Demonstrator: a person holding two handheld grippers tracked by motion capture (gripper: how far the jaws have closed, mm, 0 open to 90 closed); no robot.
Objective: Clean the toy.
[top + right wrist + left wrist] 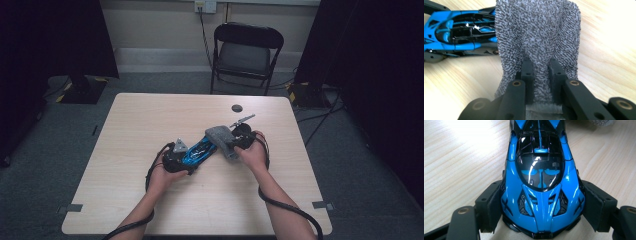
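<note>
Toy car (541, 182), blue and black, sits on the wooden table (130, 130) with its nose squeezed between the wide-spread pads of the left gripper (540, 207). It looks light, hard and shiny, so it could slip or scratch, and its two flat sides are the best place to hold. The right gripper (541, 72) pinches a soft, floppy grey cloth (536, 32) tight, and the cloth hangs over the car's far end, ready for wiping, I think.

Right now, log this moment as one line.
left claw: shut on toy car | right claw: shut on grey cloth | cloth over car's far end | table
</note>
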